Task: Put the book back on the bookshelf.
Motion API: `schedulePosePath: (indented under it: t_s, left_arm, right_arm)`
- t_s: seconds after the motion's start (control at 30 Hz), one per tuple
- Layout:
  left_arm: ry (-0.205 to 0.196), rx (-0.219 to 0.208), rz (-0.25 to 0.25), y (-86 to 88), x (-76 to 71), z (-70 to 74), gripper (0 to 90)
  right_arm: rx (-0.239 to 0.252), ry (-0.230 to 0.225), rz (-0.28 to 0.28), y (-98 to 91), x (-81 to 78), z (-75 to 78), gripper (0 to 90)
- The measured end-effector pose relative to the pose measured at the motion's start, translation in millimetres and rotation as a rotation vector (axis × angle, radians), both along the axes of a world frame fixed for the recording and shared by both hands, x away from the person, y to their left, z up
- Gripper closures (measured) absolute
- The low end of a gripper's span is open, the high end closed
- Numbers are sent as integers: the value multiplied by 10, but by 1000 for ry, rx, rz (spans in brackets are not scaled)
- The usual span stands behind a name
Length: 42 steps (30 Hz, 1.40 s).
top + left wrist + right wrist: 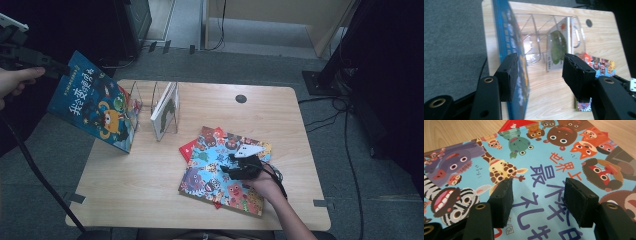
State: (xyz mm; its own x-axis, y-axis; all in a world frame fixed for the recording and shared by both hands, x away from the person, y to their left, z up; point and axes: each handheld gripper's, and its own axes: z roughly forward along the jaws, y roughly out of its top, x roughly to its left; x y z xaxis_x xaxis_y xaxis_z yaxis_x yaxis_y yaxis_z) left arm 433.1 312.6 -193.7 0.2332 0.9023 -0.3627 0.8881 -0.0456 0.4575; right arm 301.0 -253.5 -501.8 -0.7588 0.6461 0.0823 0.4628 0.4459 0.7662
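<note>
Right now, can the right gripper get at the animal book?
Probably yes: the right gripper hovers right over the animal book with jaws open. The book lies flat on top of its pile, nothing covering it.

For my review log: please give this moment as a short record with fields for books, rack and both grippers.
blue book: tilted at the table's left edge, leaning by the clear rack
rack contents: one white-and-green book standing in a slot
animal book: flat on the table, over a red book
left gripper: jaws apart, the blue book's edge beside one jaw
right gripper: open above the animal book
</note>
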Motion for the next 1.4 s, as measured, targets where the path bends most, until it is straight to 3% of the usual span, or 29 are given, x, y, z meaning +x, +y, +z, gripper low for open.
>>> schedulePosePath:
  t_s: [0.13,0.23,0.37,0.5,0.6,0.7,0.9,1.17,1.4]
  left_arm:
    - [-16,-3,-18,-111,-93,12,464]
    - [-33,3,-21,-195,-182,23,460]
    - [-44,-2,-46,-321,-282,-21,458]
    - [-45,6,-66,-456,-375,-136,454]
    - [-59,-8,-75,-515,-438,-248,454]
    - [-60,25,-76,-576,-463,-380,457]
    - [-63,16,-105,-722,-523,-639,456]
    - [-64,45,-159,-966,-586,-904,449]
    - [-81,21,-203,-1193,-664,-1125,450]
  right_arm:
    - [12,12,16,-25,24,3,409]
    - [-10,6,12,-44,53,23,406]
    - [26,-3,1,-90,75,63,411]
    - [48,-10,-15,-150,86,94,416]
    - [26,-10,-15,-165,98,118,414]
    - [32,-12,-16,-186,102,133,414]
    - [33,-12,-19,-188,108,139,415]
    - [22,-11,-14,-192,97,131,420]
    - [27,-8,-22,-212,84,119,434]
